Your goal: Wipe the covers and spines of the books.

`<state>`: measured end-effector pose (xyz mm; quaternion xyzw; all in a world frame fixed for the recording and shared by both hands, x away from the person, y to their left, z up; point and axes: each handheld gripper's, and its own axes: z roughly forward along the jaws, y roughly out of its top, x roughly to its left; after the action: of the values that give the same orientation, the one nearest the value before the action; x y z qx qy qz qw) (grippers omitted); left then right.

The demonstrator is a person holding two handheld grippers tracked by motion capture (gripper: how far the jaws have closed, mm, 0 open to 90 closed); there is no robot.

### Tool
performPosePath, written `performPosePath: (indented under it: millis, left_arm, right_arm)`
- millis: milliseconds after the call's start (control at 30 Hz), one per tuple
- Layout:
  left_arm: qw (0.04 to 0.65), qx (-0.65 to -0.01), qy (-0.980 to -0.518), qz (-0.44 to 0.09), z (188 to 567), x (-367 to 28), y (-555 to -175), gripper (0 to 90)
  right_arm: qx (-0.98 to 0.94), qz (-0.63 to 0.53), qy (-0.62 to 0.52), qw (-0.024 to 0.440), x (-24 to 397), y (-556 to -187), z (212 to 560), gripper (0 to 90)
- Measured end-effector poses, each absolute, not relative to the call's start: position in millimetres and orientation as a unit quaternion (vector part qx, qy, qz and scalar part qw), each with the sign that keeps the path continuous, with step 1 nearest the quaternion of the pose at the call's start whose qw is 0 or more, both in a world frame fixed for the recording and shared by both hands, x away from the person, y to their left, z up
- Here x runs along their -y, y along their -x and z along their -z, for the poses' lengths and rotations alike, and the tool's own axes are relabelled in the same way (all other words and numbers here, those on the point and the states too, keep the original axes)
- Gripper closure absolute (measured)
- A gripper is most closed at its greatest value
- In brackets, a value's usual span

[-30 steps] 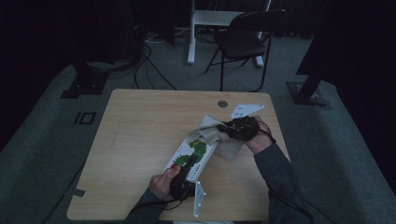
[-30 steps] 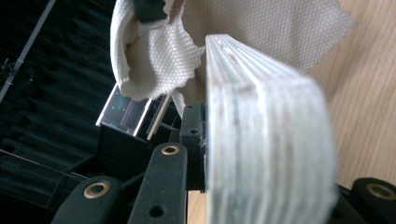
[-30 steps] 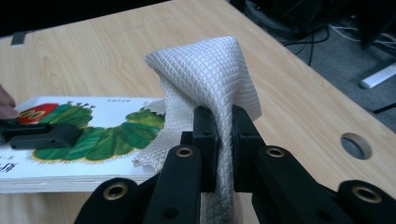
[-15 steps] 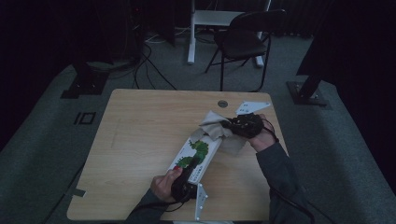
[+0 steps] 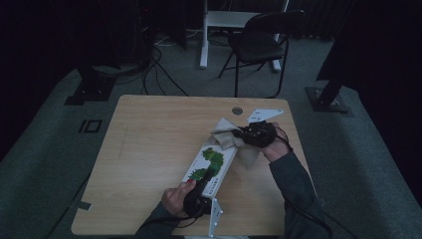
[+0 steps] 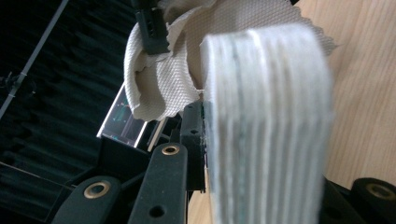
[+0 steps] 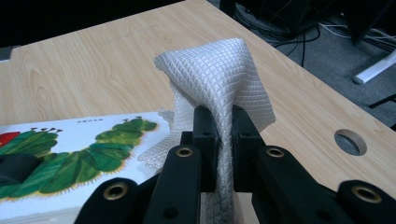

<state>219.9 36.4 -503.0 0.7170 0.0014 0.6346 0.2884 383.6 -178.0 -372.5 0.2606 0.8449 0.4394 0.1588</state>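
high view: a wooden table (image 5: 149, 149) occupies the centre of the frame. a picture book (image 5: 210, 164) with a green caterpillar on its white cover lies slantwise right of centre, running from lower left to upper right. the left gripper (image 5: 199, 196), in the person's hand at the bottom centre, is clamped on the book's lower end. the right gripper (image 5: 251, 135), right of centre, pinches a white cloth (image 5: 229, 137) that rests bunched at the book's upper end.

left gripper view: the book's page edges (image 6: 266, 130) fill the centre, squeezed between the left gripper's two black jaws at the bottom; the cloth (image 6: 163, 88) hangs crumpled in the upper left, with the other gripper's jaw biting it at the top.

right gripper view: the right gripper (image 7: 223, 140) has its jaws almost together, with a fold of the waffle-textured cloth (image 7: 219, 79) standing up between them in the centre. the book cover (image 7: 70, 149) lies at lower left, touching the cloth. a round hole (image 7: 350, 141) in the table shows at the right edge.
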Motion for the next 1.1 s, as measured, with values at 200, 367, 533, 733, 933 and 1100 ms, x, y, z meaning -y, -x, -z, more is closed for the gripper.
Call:
performPosePath:
  millis: [200,367,533,733,933,1100]
  left_arm:
    - [0.289,-0.005,-0.716,-0.635,502,-38,-221,76.7]
    - [0.290,-0.009,-0.717,-0.634,502,-39,-222,76.7]
    - [0.292,-0.017,-0.717,-0.633,500,-42,-224,76.7]
    - [0.296,-0.027,-0.717,-0.630,499,-45,-226,76.7]
    - [0.307,-0.039,-0.720,-0.621,497,-47,-228,76.7]
    - [0.312,-0.050,-0.725,-0.612,495,-51,-230,76.7]
  right_arm:
    - [-0.840,-0.442,-0.272,0.160,185,-385,374,83.7]
    - [-0.838,-0.442,-0.277,0.159,188,-387,377,83.7]
    - [-0.837,-0.440,-0.283,0.158,192,-386,382,83.7]
    - [-0.837,-0.440,-0.284,0.158,194,-383,386,83.7]
    - [-0.836,-0.438,-0.288,0.159,196,-379,393,83.7]
    - [-0.837,-0.434,-0.291,0.162,198,-375,400,83.7]
